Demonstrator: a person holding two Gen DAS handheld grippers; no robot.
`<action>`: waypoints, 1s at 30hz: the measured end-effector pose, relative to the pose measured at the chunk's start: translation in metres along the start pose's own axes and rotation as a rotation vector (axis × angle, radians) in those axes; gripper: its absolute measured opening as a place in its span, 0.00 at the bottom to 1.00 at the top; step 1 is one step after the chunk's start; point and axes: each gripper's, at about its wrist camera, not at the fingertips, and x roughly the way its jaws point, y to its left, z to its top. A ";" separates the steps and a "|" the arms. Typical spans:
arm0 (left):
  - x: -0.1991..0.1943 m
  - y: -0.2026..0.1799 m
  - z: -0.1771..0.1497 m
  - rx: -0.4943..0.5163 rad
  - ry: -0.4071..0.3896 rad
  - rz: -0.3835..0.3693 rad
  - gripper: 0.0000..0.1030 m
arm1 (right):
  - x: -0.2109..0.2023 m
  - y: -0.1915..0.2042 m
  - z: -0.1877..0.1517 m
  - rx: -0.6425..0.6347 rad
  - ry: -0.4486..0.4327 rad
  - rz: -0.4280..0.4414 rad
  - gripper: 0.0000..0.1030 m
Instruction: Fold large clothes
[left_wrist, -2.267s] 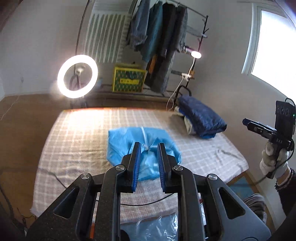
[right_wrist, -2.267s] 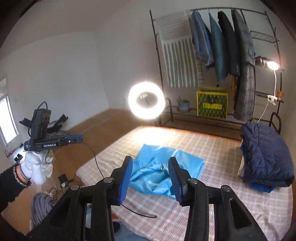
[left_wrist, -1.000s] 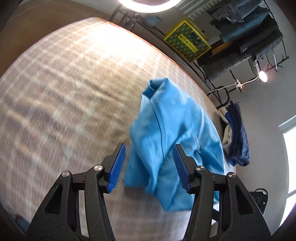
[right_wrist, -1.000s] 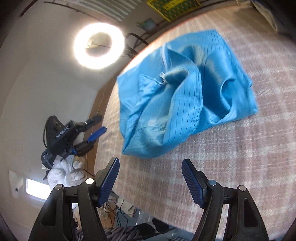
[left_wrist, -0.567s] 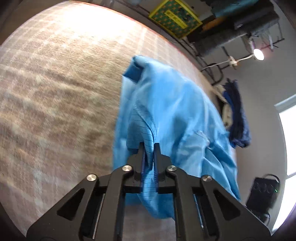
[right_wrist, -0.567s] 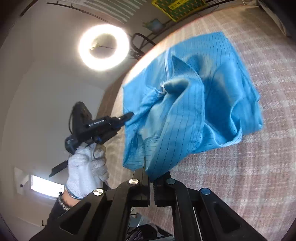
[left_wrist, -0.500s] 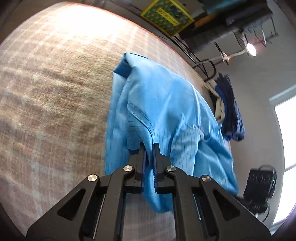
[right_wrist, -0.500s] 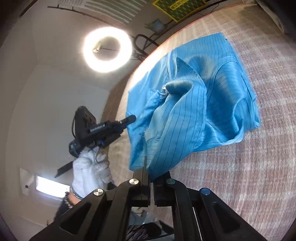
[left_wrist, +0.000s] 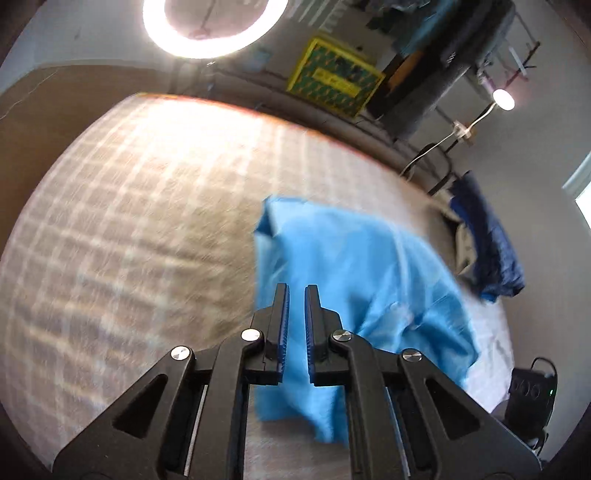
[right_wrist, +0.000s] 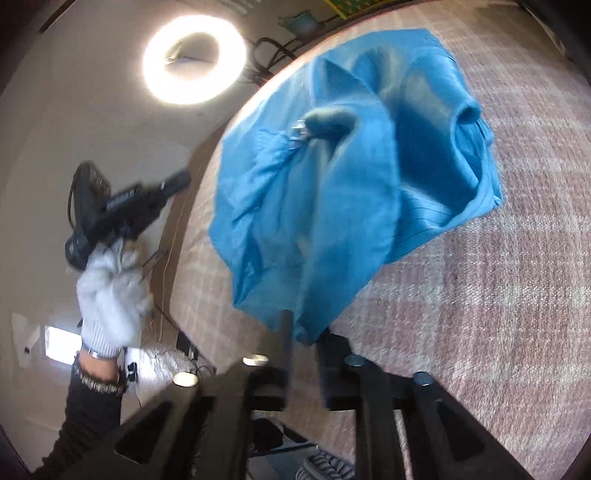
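On the checked bed (left_wrist: 147, 184) your blue pinstriped garment (left_wrist: 351, 277) lies crumpled right of centre, long axis near-to-far, collar far. Left gripper (left_wrist: 295, 291) just parted slightly, off the cloth. Right gripper (right_wrist: 304, 325) just opened, hem corner loose between.

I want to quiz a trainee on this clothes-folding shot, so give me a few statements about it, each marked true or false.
1. The bright blue fabric garment lies on a beige checked bedcover. True.
2. The round ring light is switched off. False: it glows brightly.
3. A folded dark navy clothes pile sits on the bed beyond the blue garment. True.
4. The person's visible hand is bare. False: it wears a white knitted glove.
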 end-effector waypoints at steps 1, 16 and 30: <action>0.005 -0.005 0.002 0.004 0.002 -0.011 0.11 | -0.007 0.008 -0.003 -0.038 -0.002 -0.002 0.44; 0.023 -0.028 -0.039 -0.033 0.054 -0.048 0.38 | -0.109 -0.028 0.053 -0.064 -0.265 0.059 0.46; 0.057 -0.101 -0.140 -0.163 0.236 -0.265 0.49 | -0.024 -0.020 0.127 -0.134 -0.125 0.065 0.55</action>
